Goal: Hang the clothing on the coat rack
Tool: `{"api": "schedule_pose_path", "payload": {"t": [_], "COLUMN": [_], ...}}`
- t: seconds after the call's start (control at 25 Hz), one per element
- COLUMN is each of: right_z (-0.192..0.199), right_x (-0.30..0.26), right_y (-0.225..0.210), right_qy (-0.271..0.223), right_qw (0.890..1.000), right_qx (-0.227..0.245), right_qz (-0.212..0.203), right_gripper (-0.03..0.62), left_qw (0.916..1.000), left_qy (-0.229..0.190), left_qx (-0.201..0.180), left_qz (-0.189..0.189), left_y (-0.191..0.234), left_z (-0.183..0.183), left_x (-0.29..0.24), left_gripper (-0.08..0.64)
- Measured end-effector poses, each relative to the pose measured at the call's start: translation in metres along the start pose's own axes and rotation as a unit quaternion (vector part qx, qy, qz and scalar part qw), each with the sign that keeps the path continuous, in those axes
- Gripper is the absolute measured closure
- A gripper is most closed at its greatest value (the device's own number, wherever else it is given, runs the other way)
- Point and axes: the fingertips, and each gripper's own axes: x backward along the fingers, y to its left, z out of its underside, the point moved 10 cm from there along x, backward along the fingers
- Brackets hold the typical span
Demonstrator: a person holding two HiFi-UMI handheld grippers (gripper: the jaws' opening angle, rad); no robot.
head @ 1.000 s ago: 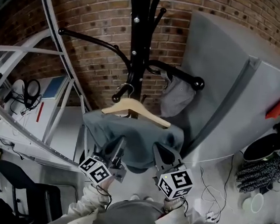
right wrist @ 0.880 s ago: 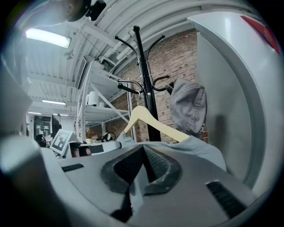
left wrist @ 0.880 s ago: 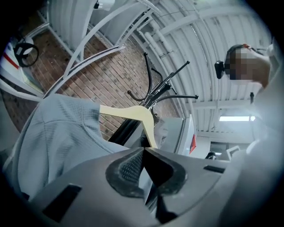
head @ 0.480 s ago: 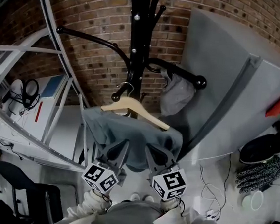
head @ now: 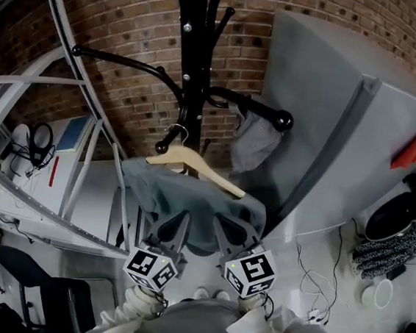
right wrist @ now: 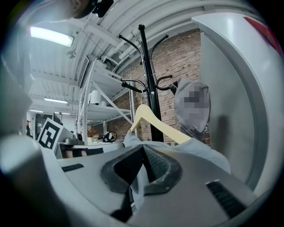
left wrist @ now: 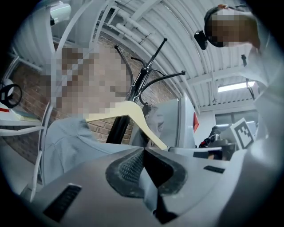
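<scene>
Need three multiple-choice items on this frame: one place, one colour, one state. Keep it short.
1. The blue-grey garment lies: A on the floor; B over the wooden hanger; C on a shelf.
2. The coat rack is: A white; B black; C red.
3. The left gripper and right gripper are: A both open; B one open, one shut; C both shut on the garment.
Answers: B, it drapes over the hanger's shoulders; B, pole and arms are black; C, each gripper view shows cloth pinched between closed jaws.
</scene>
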Motion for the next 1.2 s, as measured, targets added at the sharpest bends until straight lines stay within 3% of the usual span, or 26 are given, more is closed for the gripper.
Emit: {"api": "schedule_pose_path", "payload": {"t": [0.76,1.2], "right_z": [-0.008,-0.004], "right_x": [0.001,-0.003], "right_y": [0.003,0.0], "right_qy": [-0.021,-0.014], "right_qw": [1.0,1.0], "right_qx": [0.021,0.018], "right_qz": [-0.005,-0.007], "right_gripper": [0.569,0.569], "left_qw": [0.9973,0.9968], "left_qy": [-0.017,-0.012], "left_qx": [-0.063,-0.066], "left_qz": [-0.033,-0.042], "left_y": [-0.01,-0.006], "left_z": [-0.009,-0.004], "left_x": [0.001,-0.002], "left_gripper": [0.551,0.551]}}
